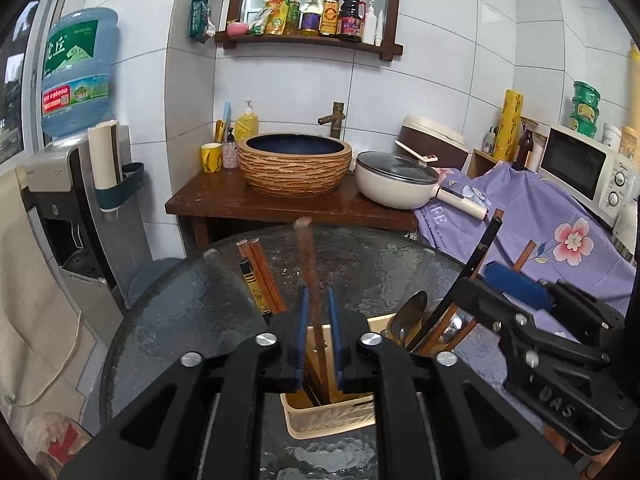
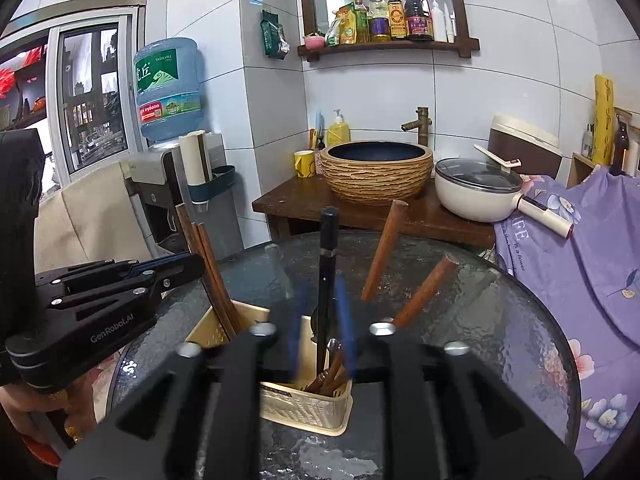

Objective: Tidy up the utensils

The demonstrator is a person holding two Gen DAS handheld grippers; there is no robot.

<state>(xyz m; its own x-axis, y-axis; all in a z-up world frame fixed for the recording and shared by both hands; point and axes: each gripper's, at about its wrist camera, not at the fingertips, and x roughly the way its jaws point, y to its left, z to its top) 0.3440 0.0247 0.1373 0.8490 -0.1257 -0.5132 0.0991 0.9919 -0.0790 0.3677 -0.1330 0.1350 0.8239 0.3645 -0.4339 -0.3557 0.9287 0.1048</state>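
Kitchen, glass table (image 1: 192, 312) | step: dropping sticks into caddy (image 1: 328, 416) | left gripper (image 1: 319, 336) slightly parted around brown chopstick (image 1: 308, 264) | right gripper (image 2: 322, 332) half-open around black stick (image 2: 327, 264) | next: withdraw clear

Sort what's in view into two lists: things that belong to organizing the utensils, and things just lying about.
Job:
utensil holder
brown chopstick between left gripper pads
black chopstick between right gripper pads
spoon

Lying about:
basin
white pan
microwave
water bottle
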